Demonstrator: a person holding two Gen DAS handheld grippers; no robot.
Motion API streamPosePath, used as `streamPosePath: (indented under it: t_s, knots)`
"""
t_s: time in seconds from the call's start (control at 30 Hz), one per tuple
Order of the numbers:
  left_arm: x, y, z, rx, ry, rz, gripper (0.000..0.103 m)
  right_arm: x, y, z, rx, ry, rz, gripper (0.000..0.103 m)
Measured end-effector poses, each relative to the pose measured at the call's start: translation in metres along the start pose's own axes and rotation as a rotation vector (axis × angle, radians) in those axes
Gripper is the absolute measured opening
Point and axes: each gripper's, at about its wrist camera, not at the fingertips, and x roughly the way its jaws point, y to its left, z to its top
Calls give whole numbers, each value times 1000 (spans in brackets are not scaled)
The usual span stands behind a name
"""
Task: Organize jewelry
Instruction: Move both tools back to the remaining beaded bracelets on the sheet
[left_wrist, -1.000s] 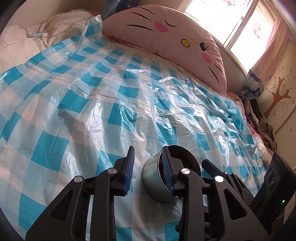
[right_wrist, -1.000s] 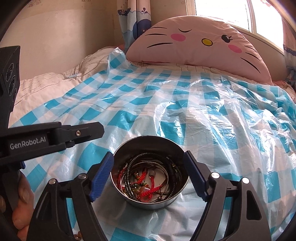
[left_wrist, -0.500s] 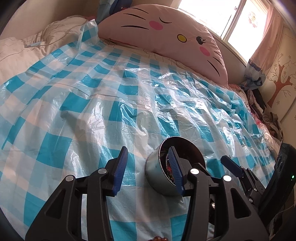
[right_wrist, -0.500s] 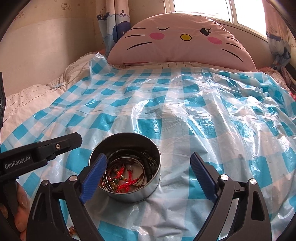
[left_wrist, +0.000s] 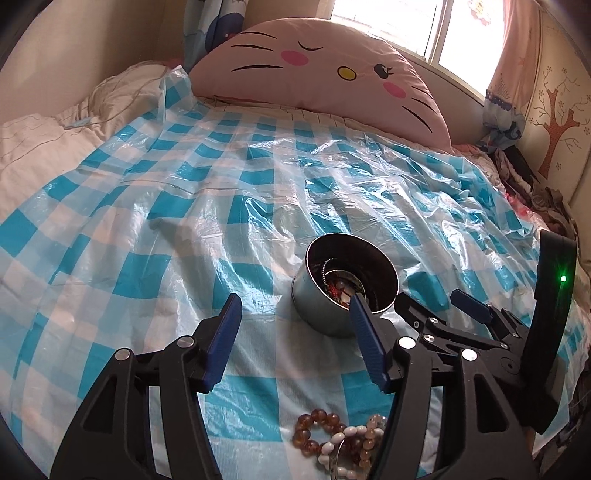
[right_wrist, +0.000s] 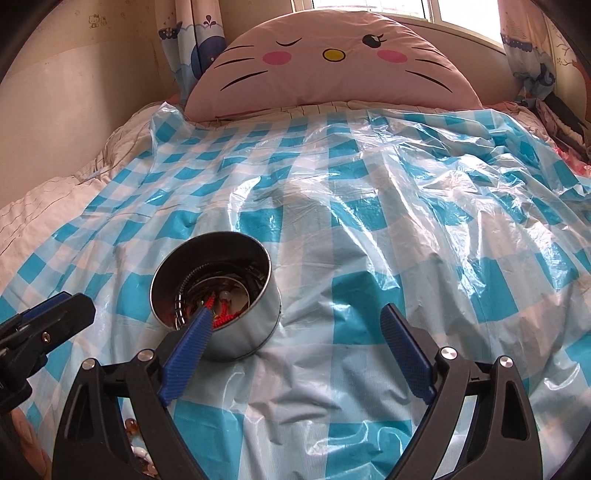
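Here, both grippers (left_wrist: 291, 338) (right_wrist: 297, 345) agape, metal tin (right_wrist: 218, 295) untouched, perhaps bracelets inside

Bed (right_wrist: 44, 206) covered by a blue-and-white checked plastic sheet (right_wrist: 351, 192), wrinkled and glossy. Large pink cat-face cushion (right_wrist: 332, 62) stands against the headboard. Window (left_wrist: 388, 26) behind it admits strong daylight. Patterned curtains (right_wrist: 195, 40) hang left and right. Beige wall (right_wrist: 85, 81) on left; tree decal (left_wrist: 554, 122) on right wall.

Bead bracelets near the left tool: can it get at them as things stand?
Probably yes. The left tool is open and empty, the bead bracelets lie uncovered on the checked plastic sheet just under it; it must pull back and dip.
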Motion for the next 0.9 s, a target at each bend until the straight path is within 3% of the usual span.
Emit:
streamPosePath:
  t_s: [0.67, 0.9]
  knots:
    - [-29, -11, -28, 74, 1, 55, 74, -39, -4, -30, -15, -7, -50, 93]
    - [-29, 18, -32, -35, 72, -49, 74, -49, -7, -37, -71, 0, -28, 94]
